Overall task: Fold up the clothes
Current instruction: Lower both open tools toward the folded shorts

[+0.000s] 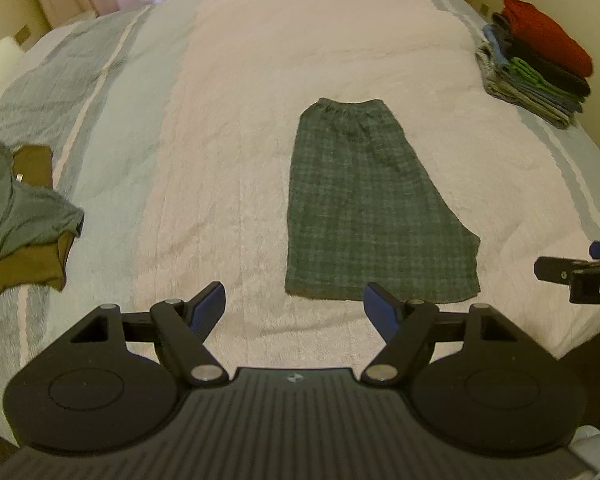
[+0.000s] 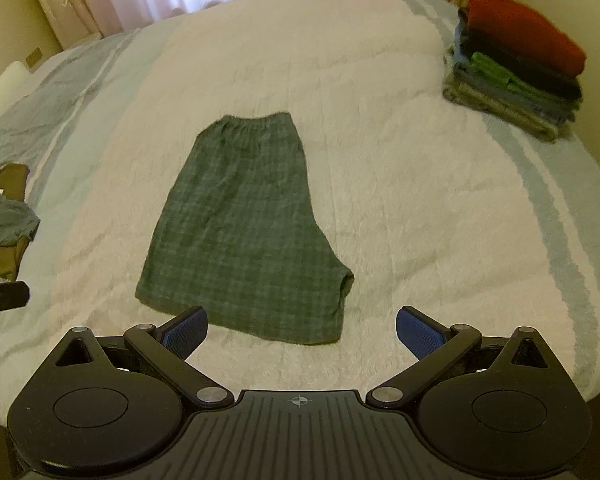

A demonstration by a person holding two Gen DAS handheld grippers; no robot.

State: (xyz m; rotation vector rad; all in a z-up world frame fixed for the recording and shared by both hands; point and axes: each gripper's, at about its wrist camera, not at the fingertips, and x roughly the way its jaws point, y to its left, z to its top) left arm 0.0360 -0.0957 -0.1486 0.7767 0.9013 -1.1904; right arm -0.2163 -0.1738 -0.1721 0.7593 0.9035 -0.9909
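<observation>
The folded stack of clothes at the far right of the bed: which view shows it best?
The right wrist view shows the folded stack best: larger, with red, dark, green and grey layers distinct, though slightly blurred. The left wrist view shows the same stack smaller, nearer the frame edge.

Green plaid shorts (image 1: 374, 204), folded in half lengthwise, lying flat on the white bedspread (image 1: 228, 128), waistband towards the curtains, stack of folded clothes (image 1: 536, 60) near its far right edge

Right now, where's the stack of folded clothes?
The folded stack sits at the bed's far right edge in both wrist views, red piece on top, well beyond and right of the plaid shorts lying flat mid-bed.
</observation>
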